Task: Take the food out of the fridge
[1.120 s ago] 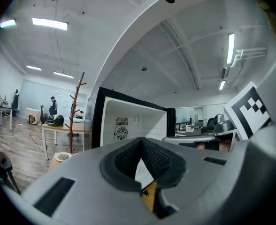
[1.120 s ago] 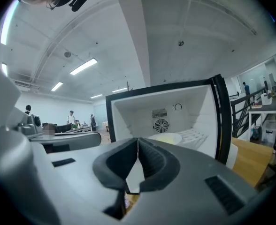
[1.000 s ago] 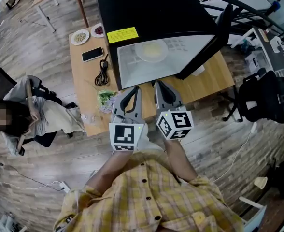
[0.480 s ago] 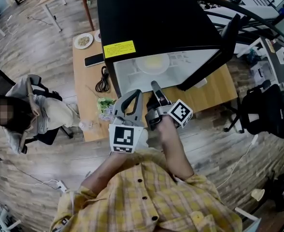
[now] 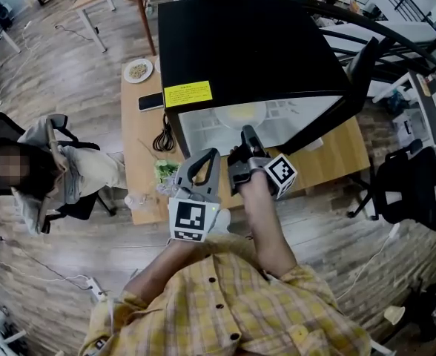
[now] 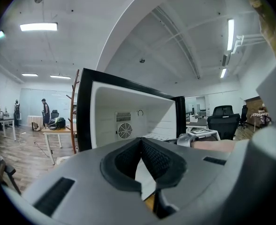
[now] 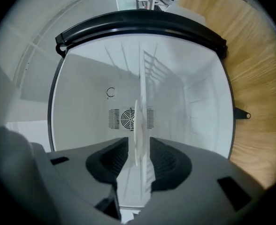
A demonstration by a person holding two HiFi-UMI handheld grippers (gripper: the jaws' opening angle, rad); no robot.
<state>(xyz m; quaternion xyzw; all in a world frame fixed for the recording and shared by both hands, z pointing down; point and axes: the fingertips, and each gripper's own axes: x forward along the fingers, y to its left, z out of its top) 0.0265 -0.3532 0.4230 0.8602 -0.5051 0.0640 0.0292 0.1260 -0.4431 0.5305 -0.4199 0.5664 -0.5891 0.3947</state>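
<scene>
A black mini fridge (image 5: pixel 240 43) stands on a wooden table (image 5: pixel 337 150), its door (image 5: pixel 344 95) swung open to the right. On the wire shelf inside lies a pale plate of food (image 5: pixel 242 112). My right gripper (image 5: pixel 246 141) is rolled onto its side at the fridge mouth. Its jaws are opening, and the plate's rim (image 7: pixel 139 125) shows edge-on between the pads (image 7: pixel 164 161) with gaps on both sides. My left gripper (image 5: pixel 207 158) hangs just left of it in front of the fridge (image 6: pixel 128 111), and the left gripper (image 6: pixel 140 142) is shut on nothing.
Left of the fridge the table carries a dish of snacks (image 5: pixel 138 70), a phone (image 5: pixel 151 101), a coiled black cable (image 5: pixel 163 134) and a bag of greens (image 5: pixel 166 171). A person sits on a chair at the left (image 5: pixel 47 169). A black office chair (image 5: pixel 411 184) stands at the right.
My right gripper has rolled onto its side, moved forward to the fridge opening and opened its jaws. The left gripper has shifted only a little.
</scene>
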